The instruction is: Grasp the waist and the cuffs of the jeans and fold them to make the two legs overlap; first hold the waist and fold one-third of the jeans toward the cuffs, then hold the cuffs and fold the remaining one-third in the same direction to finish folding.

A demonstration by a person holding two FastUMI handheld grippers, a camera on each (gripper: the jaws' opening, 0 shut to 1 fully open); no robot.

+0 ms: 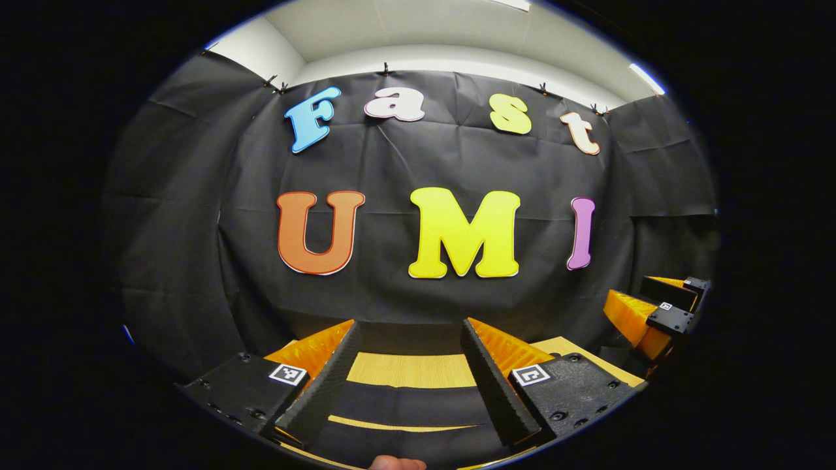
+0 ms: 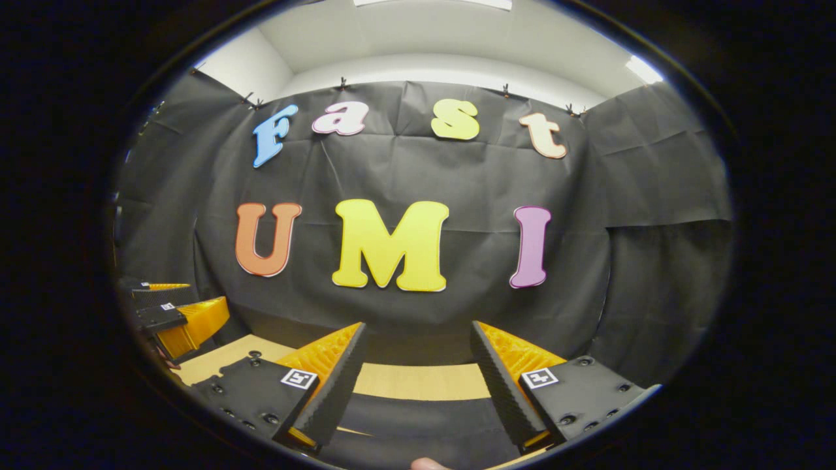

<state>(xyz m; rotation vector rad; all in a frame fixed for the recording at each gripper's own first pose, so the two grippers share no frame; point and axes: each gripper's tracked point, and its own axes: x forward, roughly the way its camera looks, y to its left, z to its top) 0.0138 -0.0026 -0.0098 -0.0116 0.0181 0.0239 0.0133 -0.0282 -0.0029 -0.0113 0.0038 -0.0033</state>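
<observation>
Both grippers are hovering above the tabletop [image 1: 411, 369], facing the booth wall, each with its fingers spread wide and pinching nothing. Between the left gripper's [image 1: 410, 349] fingers a dark cloth, apparently the jeans [image 1: 405, 405], is lying flat on the tabletop at its near side, and in the right gripper view the same dark cloth is lying below the right gripper [image 2: 418, 352]. The right gripper is also showing beside the tabletop at the right edge of the left gripper view, and the left gripper at the left edge of the right gripper view.
</observation>
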